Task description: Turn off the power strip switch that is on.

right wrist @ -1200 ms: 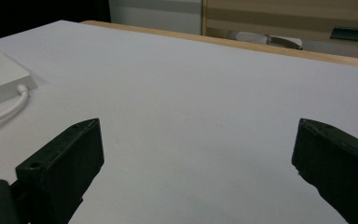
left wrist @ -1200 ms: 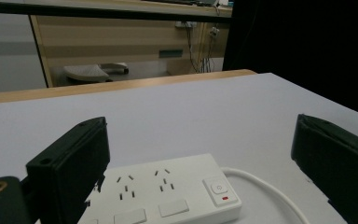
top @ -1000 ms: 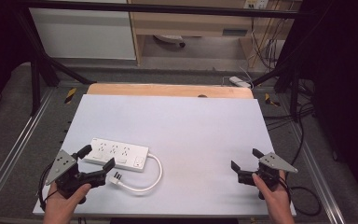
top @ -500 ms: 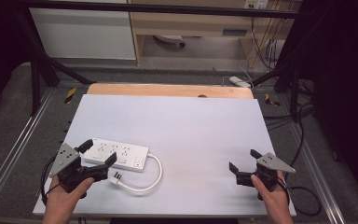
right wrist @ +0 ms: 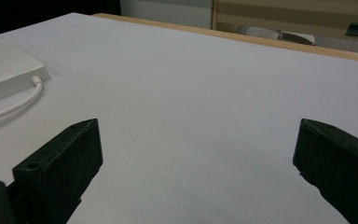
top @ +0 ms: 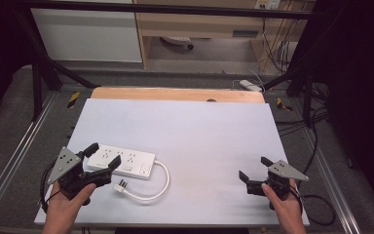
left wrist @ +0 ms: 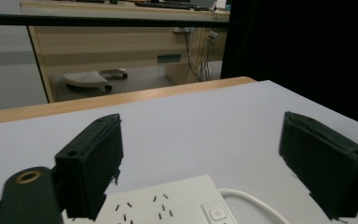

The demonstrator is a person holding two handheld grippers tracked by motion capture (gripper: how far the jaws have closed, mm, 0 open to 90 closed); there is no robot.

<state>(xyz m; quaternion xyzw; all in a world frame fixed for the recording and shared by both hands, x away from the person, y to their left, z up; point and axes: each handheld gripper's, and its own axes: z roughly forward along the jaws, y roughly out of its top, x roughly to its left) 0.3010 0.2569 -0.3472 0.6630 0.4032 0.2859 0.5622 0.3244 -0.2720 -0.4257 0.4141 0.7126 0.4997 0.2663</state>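
The high view shows the whole white power strip [top: 121, 161] at lower left of the worktop [top: 199, 126], its cable [top: 148, 187] looping to a plug [top: 121, 185]. The left gripper view shows its switch [left wrist: 217, 213]. Left tongs [top: 101, 162] gape wide over the strip's end; right tongs [top: 254, 169], lower right, stand wide apart, empty.

Left tongs [top: 99, 159] held low in the left hand [top: 68, 204], jaws spread wide, angled forward-right. Right tongs [top: 254, 168] held low in the right hand [top: 286, 207], jaws likewise spread wide, nothing between them.
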